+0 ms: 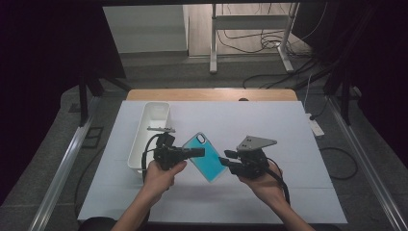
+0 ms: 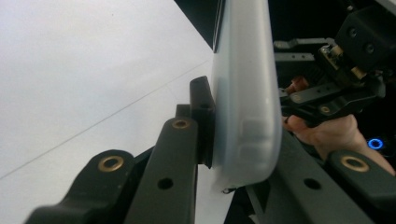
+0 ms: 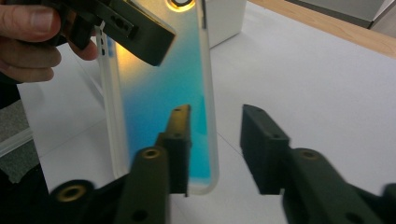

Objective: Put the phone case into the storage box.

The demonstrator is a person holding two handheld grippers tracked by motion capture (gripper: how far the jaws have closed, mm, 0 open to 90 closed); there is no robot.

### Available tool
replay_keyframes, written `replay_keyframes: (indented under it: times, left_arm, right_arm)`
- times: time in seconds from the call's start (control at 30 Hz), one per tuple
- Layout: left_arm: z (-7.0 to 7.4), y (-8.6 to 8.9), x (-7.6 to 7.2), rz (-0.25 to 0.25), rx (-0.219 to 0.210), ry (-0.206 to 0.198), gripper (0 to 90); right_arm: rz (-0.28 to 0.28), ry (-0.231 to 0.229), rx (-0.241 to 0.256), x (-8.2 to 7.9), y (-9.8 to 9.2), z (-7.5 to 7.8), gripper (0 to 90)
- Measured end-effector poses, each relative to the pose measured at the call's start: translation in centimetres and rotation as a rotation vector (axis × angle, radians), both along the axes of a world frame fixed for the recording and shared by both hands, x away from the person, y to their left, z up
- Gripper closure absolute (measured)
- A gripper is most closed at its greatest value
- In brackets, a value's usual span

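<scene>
A teal phone case (image 1: 206, 156) with a translucent pale rim is held above a white table cover (image 1: 288, 125), between two handheld grippers. The left gripper (image 1: 198, 152) is clamped on the case's upper long edge; in the left gripper view its jaws are seen pressed against both faces of the frosted case (image 2: 245, 93), which blocks much of what lies beyond. The right gripper (image 1: 225, 161) sits at the case's lower end with its jaws spread apart; in the right gripper view the case (image 3: 159, 102) stands in front of the one jaw, and the other jaw is well clear of it (whether the nearer jaw touches the case cannot be told). A white rectangular bin (image 1: 149, 132) lies on the cover just beyond the left hand (image 1: 161, 175). Farther back, a wooden table edge (image 1: 211, 94), a metal frame's legs (image 1: 250, 38) and loose cables (image 1: 250, 43) on the floor are seen.
</scene>
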State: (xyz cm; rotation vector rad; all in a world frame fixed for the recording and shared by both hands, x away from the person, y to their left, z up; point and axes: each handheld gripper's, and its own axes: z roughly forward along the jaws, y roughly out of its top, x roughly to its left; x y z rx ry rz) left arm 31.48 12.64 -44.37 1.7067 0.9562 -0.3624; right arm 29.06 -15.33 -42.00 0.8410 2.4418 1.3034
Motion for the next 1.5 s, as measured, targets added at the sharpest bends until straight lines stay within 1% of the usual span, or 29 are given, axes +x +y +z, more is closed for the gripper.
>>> replay_keyframes:
  times: [0.07,0.1,0.13,0.2,0.23,0.27,0.33,0.37,0.43,0.57,0.7,0.77,0.8,0.83,0.87,1.07,1.17,1.23,1.3,1.33,1.4,1.5]
  left_arm:
    - [0.1,0.1,0.0,-0.002,0.004,-0.007,85.4]
    - [0.1,0.1,0.0,-0.002,0.004,-0.007,85.4]
    - [0.1,0.2,0.1,-0.006,0.008,-0.010,85.4]
    - [0.2,0.3,0.1,-0.018,0.029,-0.026,85.3]
    - [0.2,0.3,0.2,-0.022,0.030,-0.029,85.3]
    - [0.2,0.3,0.2,-0.022,0.030,-0.029,85.3]
    - [0.2,0.4,0.3,-0.034,0.030,-0.035,85.3]
    - [0.2,0.4,0.3,-0.036,0.034,-0.039,85.2]
    - [0.3,0.5,0.4,-0.045,0.035,-0.046,85.2]
    - [0.3,0.8,0.5,-0.062,0.039,-0.060,85.1]
    - [0.3,1.0,0.6,-0.076,0.036,-0.073,85.0]
    - [0.4,1.1,0.6,-0.085,0.036,-0.083,85.1]
    - [0.4,1.1,0.6,-0.091,0.036,-0.089,85.1]
    - [0.4,1.1,0.6,-0.091,0.036,-0.089,85.1]
    - [0.4,1.1,0.6,-0.096,0.036,-0.096,85.0]
    - [0.7,0.9,0.6,-0.119,0.034,-0.115,85.1]
    - [0.9,0.8,0.5,-0.136,0.024,-0.126,85.2]
    - [0.9,0.7,0.5,-0.146,0.016,-0.131,85.2]
    - [1.0,0.7,0.4,-0.154,0.011,-0.138,85.2]
    - [1.1,0.6,0.3,-0.168,0.004,-0.149,85.2]
    - [1.2,0.5,0.3,-0.174,0.001,-0.155,85.2]
    - [1.5,0.1,0.1,-0.189,-0.001,-0.166,85.2]
  right_arm:
    - [0.003,0.013,0.010,0.2,-0.2,0.1,50.2]
    - [0.003,0.013,0.010,0.2,-0.2,0.1,50.2]
    - [0.006,0.022,0.020,0.3,-0.3,0.1,45.6]
    - [0.022,0.056,0.041,0.6,-0.4,0.1,34.6]
    - [0.035,0.071,0.052,0.7,-0.5,0.2,27.9]
    - [0.035,0.071,0.052,0.7,-0.5,0.2,27.9]
    - [0.059,0.105,0.071,1.0,-0.6,0.2,17.9]
    - [0.061,0.120,0.077,1.0,-0.6,0.3,13.0]
    - [0.057,0.123,0.068,1.0,-0.6,0.4,7.0]
    - [0.081,0.132,0.062,1.0,-0.8,0.5,0.4]
    - [0.100,0.132,0.053,1.0,-0.9,0.5,0.0]
    - [0.117,0.147,0.047,1.1,-0.9,0.5,0.0]
    - [0.129,0.146,0.049,1.1,-1.0,0.4,0.0]
    - [0.129,0.146,0.049,1.1,-1.0,0.4,0.0]
    - [0.161,0.164,0.060,1.2,-0.9,0.3,0.0]
    - [0.174,0.165,0.088,1.2,-0.7,0.2,0.0]
    - [0.196,0.185,0.110,1.1,-0.4,0.0,0.0]
    - [0.215,0.185,0.116,1.1,-0.2,-0.2,0.0]
    - [0.226,0.190,0.112,1.1,0.0,-0.3,1.1]
    - [0.233,0.214,0.100,1.1,0.3,-0.5,1.9]
    - [0.232,0.220,0.095,1.0,0.3,-0.5,2.2]
    - [0.244,0.248,0.084,1.0,0.8,-0.8,2.1]
